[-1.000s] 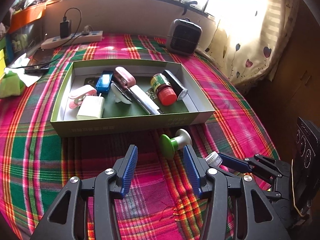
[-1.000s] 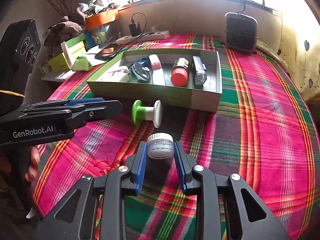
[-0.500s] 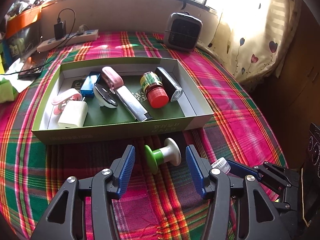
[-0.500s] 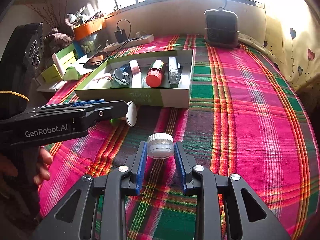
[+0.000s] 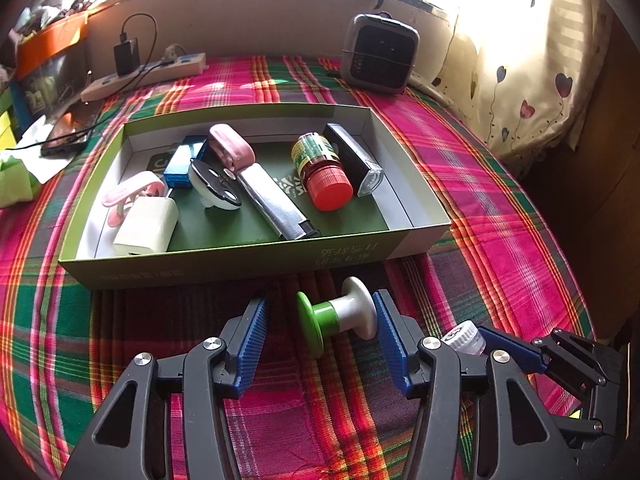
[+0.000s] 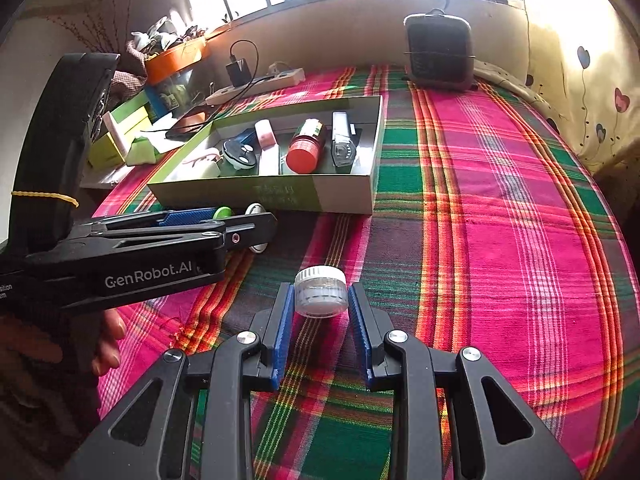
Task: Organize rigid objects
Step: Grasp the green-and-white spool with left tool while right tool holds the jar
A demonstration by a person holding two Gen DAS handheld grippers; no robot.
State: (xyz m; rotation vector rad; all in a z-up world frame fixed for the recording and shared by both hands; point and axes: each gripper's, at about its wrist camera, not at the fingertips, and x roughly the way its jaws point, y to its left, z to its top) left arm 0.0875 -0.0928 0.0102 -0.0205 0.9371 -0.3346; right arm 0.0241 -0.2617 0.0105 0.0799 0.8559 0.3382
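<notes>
Since a second ago my left gripper has advanced and spread, so the green-and-white knob now lies on the plaid worktop between its released pads, untouched. Its long axis runs crosswise, pad to pad, green disc to the left. My right gripper stays clenched on a small clear jar. Just beyond, the box carries unreadable print; "GenRobot.AI" marks the left gripper's side.

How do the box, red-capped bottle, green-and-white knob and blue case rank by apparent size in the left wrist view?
1. box
2. red-capped bottle and green-and-white knob: alike, and the knob lies nearer the camera, so unranked
3. blue case
</notes>
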